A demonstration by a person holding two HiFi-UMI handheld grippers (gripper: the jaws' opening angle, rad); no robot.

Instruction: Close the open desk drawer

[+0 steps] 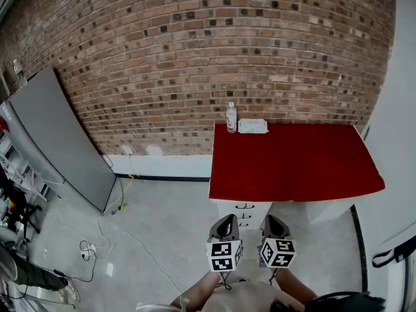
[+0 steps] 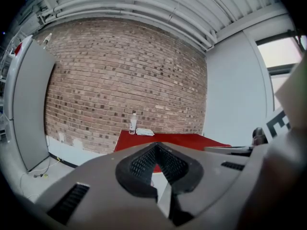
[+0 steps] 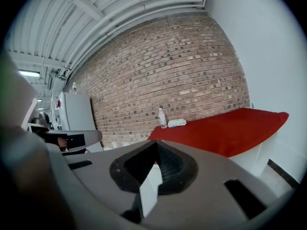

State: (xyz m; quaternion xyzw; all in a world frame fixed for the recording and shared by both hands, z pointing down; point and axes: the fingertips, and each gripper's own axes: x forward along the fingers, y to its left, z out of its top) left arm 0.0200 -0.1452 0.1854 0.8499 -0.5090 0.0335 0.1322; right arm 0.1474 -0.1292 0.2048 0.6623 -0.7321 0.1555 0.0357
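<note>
- Nearest the person, the left gripper (image 1: 227, 221) and right gripper (image 1: 273, 221) sit side by side, low in front of the body. Both are level with each other and point forward at the desk's front edge.
- Forearms show just behind the marker cubes, elbows tucked in, neither arm reaching out.
- Left gripper jaws are together with the tips meeting and nothing between them. Right gripper is the same.
- Shut jaws probably suit pushing on a drawer front with the tip rather than gripping a handle.
- The drawers (image 1: 244, 212) hang under the desk's front left corner, just past the gripper tips. Three dark handles are stacked one above another.
- Whether any drawer sticks out can't be told, as the view is steep and the fronts are foreshortened. The scene fits one drawer a little out or all of them flush.
- The desk (image 1: 299, 164) has a red top, mostly bare.
- A bottle (image 1: 231, 117) and a flat packet (image 1: 253, 126) stand at its back left corner, close against the brick wall (image 1: 208, 44) and clear of the work.
- A grey panel (image 1: 62, 142) leans on the wall to the left, with cables (image 1: 107, 242) on the floor below it.
</note>
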